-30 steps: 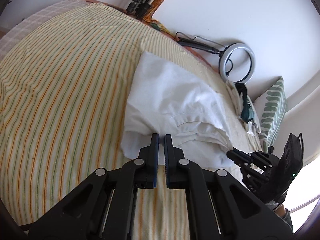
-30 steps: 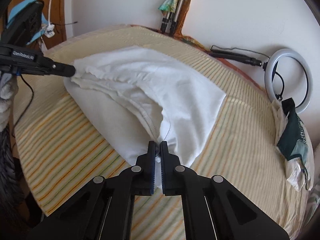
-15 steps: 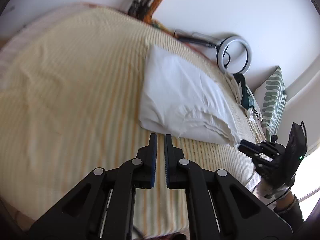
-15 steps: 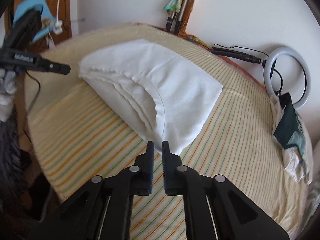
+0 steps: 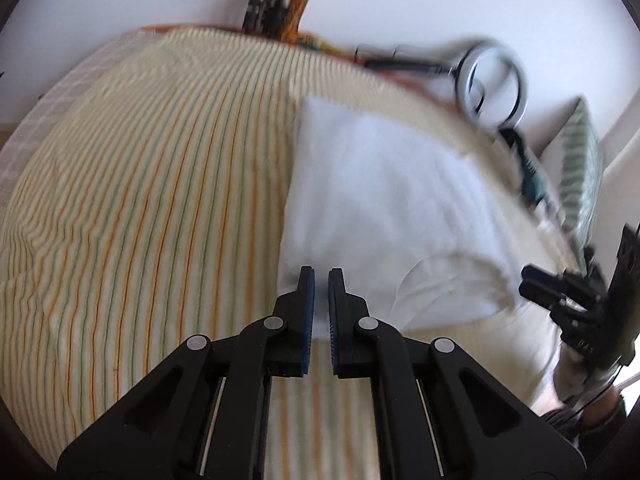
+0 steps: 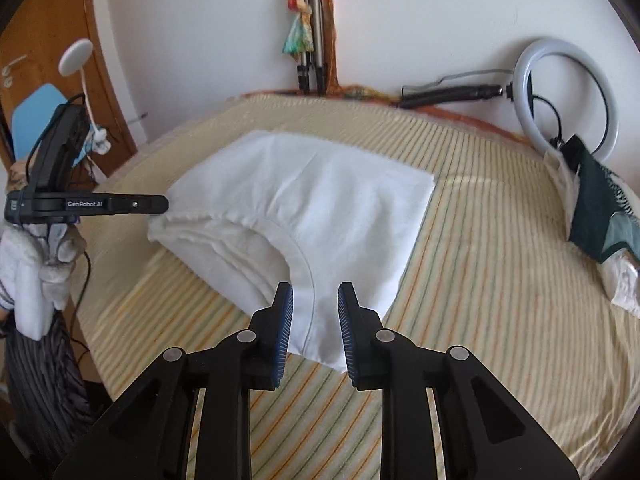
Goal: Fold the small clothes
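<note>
I see one white garment [image 6: 320, 208], soft cotton folded into a layered pad with a curved hem, lying mid-frame on the one striped bedsheet [image 6: 480, 300]. My right gripper [image 6: 315, 300], angled downward, has just been opening; its jaws stand apart over the garment's near corner, pinching nothing. My left gripper [image 5: 319, 276] is pressed together, empty, tips over the garment's near edge. One ring light [image 6: 568, 96] leans at upper right.

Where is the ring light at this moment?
In the right wrist view the ring light stands at the upper right, against the white wall behind the striped bed, just above the dark green garment.
</note>
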A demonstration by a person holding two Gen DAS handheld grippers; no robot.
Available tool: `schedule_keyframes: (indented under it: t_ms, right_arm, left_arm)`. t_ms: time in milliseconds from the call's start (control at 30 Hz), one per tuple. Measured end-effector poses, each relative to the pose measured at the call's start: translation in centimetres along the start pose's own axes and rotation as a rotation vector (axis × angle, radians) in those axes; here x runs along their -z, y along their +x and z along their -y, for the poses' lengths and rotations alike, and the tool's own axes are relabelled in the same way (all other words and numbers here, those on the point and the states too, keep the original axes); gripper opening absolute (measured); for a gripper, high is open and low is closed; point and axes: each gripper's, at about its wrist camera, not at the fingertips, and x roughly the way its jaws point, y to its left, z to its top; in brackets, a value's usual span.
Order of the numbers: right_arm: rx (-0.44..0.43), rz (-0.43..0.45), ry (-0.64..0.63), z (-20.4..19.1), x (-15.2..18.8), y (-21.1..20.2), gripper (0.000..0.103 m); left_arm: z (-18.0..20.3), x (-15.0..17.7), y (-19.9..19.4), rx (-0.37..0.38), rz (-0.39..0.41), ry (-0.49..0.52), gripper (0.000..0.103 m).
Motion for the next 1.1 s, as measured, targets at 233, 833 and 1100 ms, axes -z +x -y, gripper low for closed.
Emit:
schedule_keyframes:
  t_ms: [233, 833, 1100]
  right_arm:
    - [-0.09, -0.056, -0.034, 0.7, 1.6, -0.5, 0.021]
    - [-0.061, 0.033, 0.055, 3.3, -11.3, 6.5, 0.021]
    - [-0.021, -0.068, 0.008, 2.8, -10.2, 11.1, 0.021]
  left_arm:
    - [-0.1, -0.7, -2.3, -0.019, 0.034, 0.069, 0.005]
    - [6.9, -11.2, 6.2, -0.013, 0.066, 0.2, 0.005]
    - [5.5, -10.6, 9.9, -0.049, 0.009, 0.217, 0.005]
